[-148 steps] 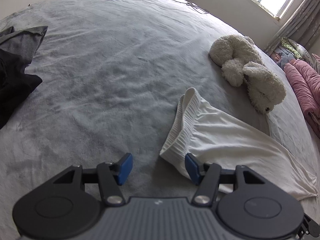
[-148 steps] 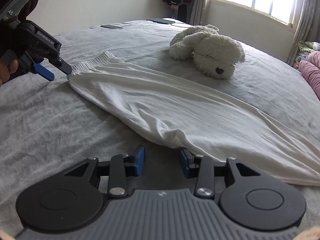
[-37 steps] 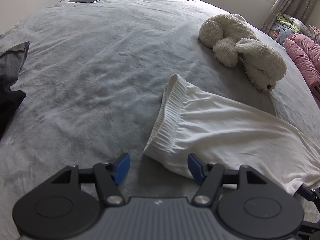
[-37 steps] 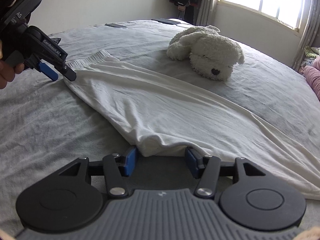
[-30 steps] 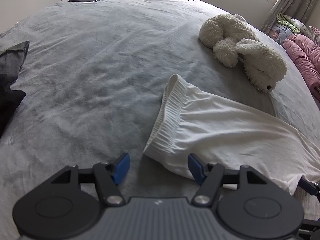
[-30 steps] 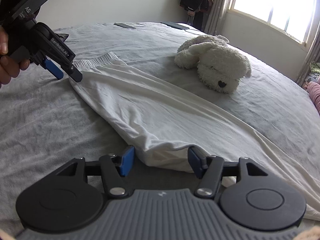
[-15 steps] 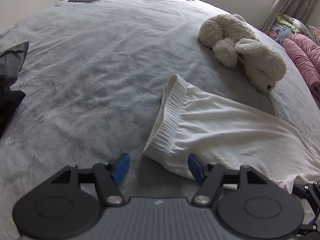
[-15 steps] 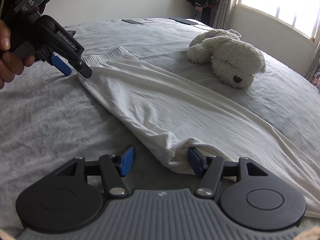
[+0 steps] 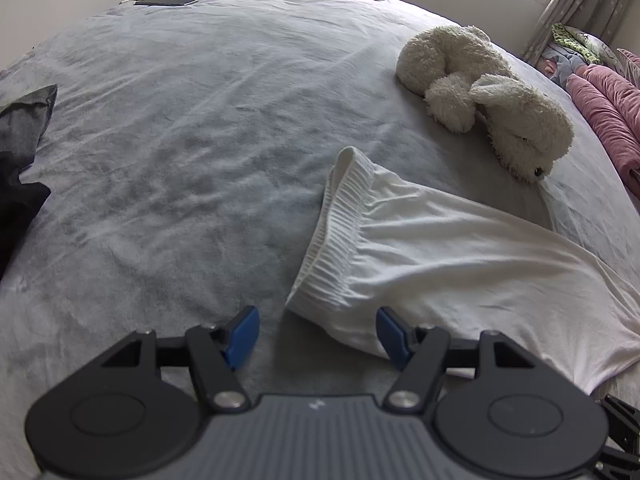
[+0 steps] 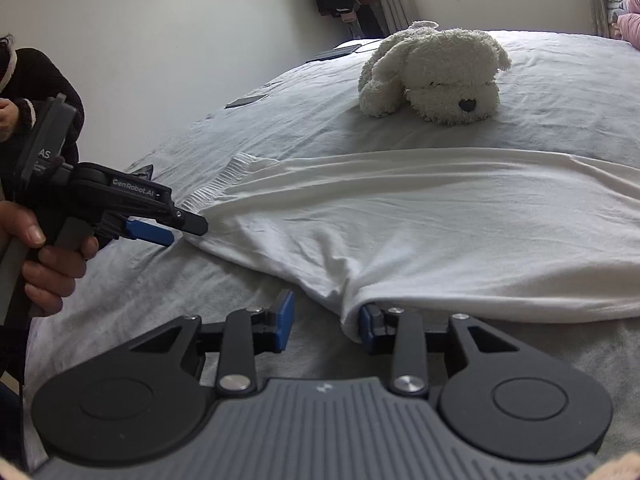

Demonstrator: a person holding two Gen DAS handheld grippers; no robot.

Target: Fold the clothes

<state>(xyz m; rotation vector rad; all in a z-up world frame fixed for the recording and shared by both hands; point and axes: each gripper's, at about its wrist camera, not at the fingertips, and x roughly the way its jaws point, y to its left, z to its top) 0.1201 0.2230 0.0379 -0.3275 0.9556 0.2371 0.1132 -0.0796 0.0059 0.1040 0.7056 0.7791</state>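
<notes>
White trousers (image 9: 440, 256) lie with their ribbed waistband edge between the spread left tongs (image 9: 316, 330), whose body reads "GenRobot.AI". Right tongs (image 10: 326, 322) gape around a lower fold; bare grey bed (image 9: 168, 152) stretches left of both.

White pants (image 9: 432, 256) lie flat on the grey bed, ribbed waistband (image 9: 340, 236) open.

The pants (image 9: 420, 256) lie flat on the bed (image 9: 180, 152), waistband end nearest the left tool (image 9: 316, 330) (its fingers straddle that corner). The plush dog (image 9: 488, 96) lies on the bed behind the pants, close by but apart. A phone (image 9: 166, 0) lies far behind the pants at the bed's back edge. The right tool (image 10: 324, 322) sits at the pants' near edge.
</notes>
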